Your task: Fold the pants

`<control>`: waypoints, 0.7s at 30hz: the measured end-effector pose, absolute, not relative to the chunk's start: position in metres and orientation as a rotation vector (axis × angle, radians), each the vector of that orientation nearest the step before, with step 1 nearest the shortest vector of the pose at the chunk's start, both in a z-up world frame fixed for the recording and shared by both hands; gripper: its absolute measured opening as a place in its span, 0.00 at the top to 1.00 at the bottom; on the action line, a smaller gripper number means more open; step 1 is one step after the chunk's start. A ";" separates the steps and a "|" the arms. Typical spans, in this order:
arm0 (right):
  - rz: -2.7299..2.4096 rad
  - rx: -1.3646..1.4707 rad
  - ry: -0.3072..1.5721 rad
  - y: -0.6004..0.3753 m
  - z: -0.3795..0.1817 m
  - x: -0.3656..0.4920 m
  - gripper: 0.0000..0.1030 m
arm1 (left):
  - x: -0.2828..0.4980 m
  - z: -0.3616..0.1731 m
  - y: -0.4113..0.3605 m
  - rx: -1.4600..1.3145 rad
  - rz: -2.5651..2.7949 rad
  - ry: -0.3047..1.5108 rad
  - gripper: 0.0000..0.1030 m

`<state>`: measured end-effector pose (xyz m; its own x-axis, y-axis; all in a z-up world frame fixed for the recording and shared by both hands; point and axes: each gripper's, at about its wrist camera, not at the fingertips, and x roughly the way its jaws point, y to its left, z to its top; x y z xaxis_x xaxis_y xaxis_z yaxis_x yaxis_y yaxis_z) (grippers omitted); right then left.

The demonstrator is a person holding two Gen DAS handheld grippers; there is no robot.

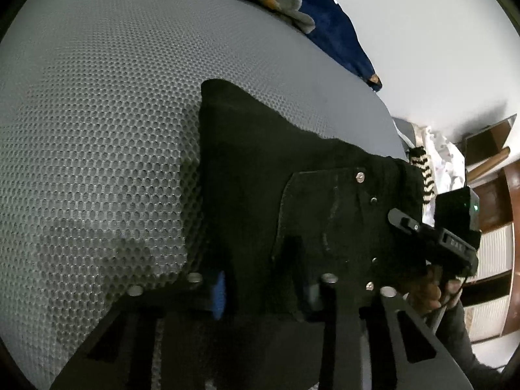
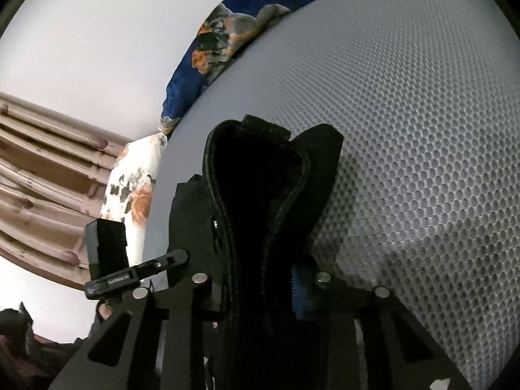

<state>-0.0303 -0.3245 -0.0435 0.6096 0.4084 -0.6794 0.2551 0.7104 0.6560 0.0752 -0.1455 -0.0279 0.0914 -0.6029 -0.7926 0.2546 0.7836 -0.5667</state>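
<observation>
Left wrist view: fisheye mounted just behind the left gripper (image 1: pixel 263 292), looking forward and steeply down along its fingers, very close on the black pants (image 1: pixel 260 178) lying on a grey mesh mattress (image 1: pixel 97 130). Faces across the mattress toward a blue floral blanket (image 1: pixel 328 26) at the far edge and a white wall (image 1: pixel 422 32); the right gripper (image 1: pixel 403 222) shows at frame right.

Right wrist view: same mount behind the right gripper (image 2: pixel 260 289), tilted down, very close on the pants (image 2: pixel 256 178). Faces the mattress (image 2: pixel 406 113), blanket (image 2: pixel 221 42) and wall (image 2: pixel 97 32); the left gripper (image 2: pixel 172 258) at frame left.

Shared: pants, mattress, blanket, wall.
</observation>
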 end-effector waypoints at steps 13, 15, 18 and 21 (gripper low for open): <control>0.118 0.753 0.938 -0.303 -0.028 0.028 0.77 | 0.108 -0.005 -0.122 -0.300 -0.622 1.249 0.78; 0.129 0.753 0.939 -0.301 -0.029 0.043 0.77 | 0.117 -0.003 -0.119 -0.289 -0.605 1.235 0.78; 0.146 0.757 0.936 -0.297 -0.030 0.063 0.77 | 0.129 -0.001 -0.107 -0.273 -0.583 1.216 0.78; 0.159 0.754 0.936 -0.294 -0.030 0.078 0.77 | 0.141 0.001 -0.096 -0.267 -0.567 1.197 0.78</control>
